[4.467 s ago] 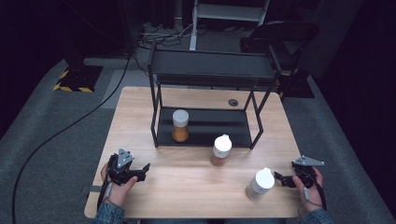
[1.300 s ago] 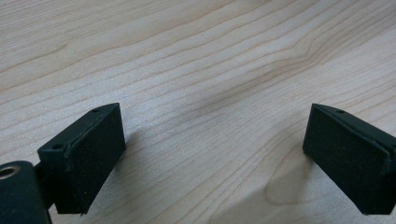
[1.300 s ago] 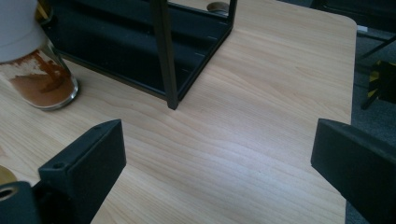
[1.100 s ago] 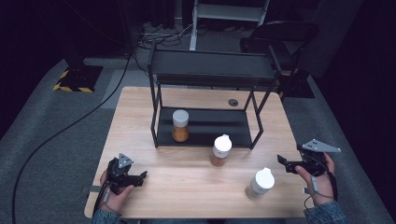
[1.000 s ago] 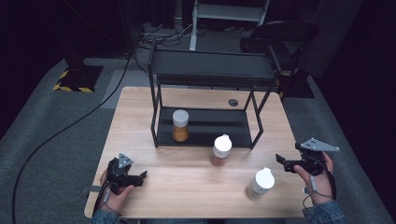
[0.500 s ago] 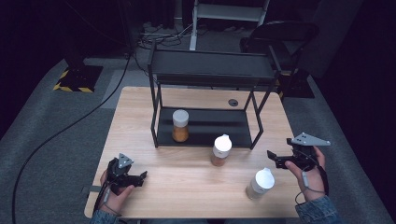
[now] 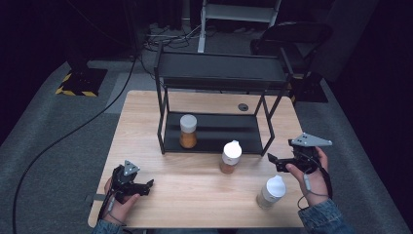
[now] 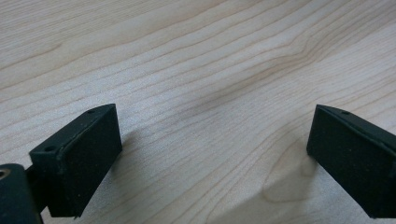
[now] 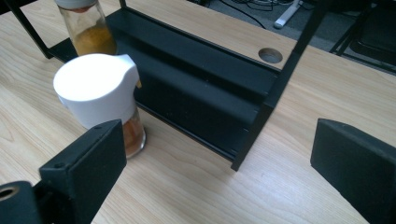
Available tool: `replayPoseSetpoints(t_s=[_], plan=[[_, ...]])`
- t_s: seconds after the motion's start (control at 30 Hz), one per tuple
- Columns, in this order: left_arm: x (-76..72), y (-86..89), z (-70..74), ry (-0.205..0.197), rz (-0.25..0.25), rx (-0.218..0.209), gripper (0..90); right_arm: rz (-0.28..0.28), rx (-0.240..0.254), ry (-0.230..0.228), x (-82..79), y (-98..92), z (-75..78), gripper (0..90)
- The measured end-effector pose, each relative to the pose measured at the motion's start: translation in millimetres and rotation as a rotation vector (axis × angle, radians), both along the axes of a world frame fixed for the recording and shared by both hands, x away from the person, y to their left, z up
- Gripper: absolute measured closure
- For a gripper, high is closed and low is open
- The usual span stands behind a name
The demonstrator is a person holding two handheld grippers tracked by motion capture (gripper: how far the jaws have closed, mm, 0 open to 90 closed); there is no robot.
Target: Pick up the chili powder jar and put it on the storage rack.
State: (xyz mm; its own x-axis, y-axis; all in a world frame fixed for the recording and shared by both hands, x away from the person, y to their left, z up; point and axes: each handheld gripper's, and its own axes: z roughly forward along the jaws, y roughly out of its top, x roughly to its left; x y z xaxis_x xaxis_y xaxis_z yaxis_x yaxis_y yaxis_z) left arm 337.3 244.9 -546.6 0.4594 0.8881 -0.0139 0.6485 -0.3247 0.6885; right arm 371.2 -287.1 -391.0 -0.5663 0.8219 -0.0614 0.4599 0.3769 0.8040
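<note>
**Two tools spread wide, three jars on or by the rack**

Two tools are in hand at the near side of the worktop (image 7: 204,195). The left tool (image 7: 146,185) lies low near the near-left corner, and in the left gripper view its jaws stand far apart over bare wood grain with nothing between them. The right tool (image 7: 272,159) is held up beside the right front leg of the black rack (image 7: 221,73); in the right gripper view its jaws are likewise spread, with nothing gripped.

Much is cut off. The right gripper view crops the far jar (image 9: 88,25) at the top edge, so its lid barely shows; the rack's upper shelf is out of that frame, leaving just the lower tray and one leg. In the high view the jars' contents read as orange-brown at most, and any labels are too small to make out. The person's forearms are clipped by the bottom edge.

Ahead and to the left of the right tool stands the middle jar (image 7: 230,157), white flip lid up, just in front of the rack's lower tray; in the right gripper view it sits directly beyond the left jaw, partly hidden behind it. Further ahead, on the tray, is the far jar. A third jar (image 7: 270,191) with a white cap stands on the worktop below and just beside the right hand (image 7: 311,170), nearer the person than the tool's tips. All three jars are well apart from the left tool, off to its right.
</note>
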Motion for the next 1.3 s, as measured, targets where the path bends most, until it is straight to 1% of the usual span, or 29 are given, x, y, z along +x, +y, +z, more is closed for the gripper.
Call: replayPoseSetpoints(t_s=[0.17,0.33,0.57,0.7,0.93,1.23,1.3], plan=[[-0.3,-0.1,0.0,0.0,0.002,0.0,3.0,0.006,-0.006,0.004,0.1,7.7,3.0,3.5],[-0.3,-0.1,0.0,0.0,0.002,0.0,3.0,0.005,0.0,0.014,0.2,14.0,4.0,3.5],[-0.4,-0.3,-0.1,0.0,0.002,-0.001,2.9,0.019,-0.006,0.012,-0.1,26.7,6.5,3.5],[-0.4,-0.2,0.0,0.0,0.001,0.0,2.9,0.023,-0.008,0.003,0.0,34.0,7.2,3.5],[-0.4,-0.3,-0.1,0.0,0.002,-0.001,2.8,0.031,-0.007,0.002,3.0,47.4,5.6,3.4],[-0.4,-0.3,-0.1,0.0,0.002,-0.001,2.8,0.057,-0.004,-0.004,9.0,66.7,5.4,3.4],[-0.4,-0.3,-0.1,0.0,0.002,0.0,2.8,0.059,-0.004,-0.003,9.6,68.2,5.0,3.4]])
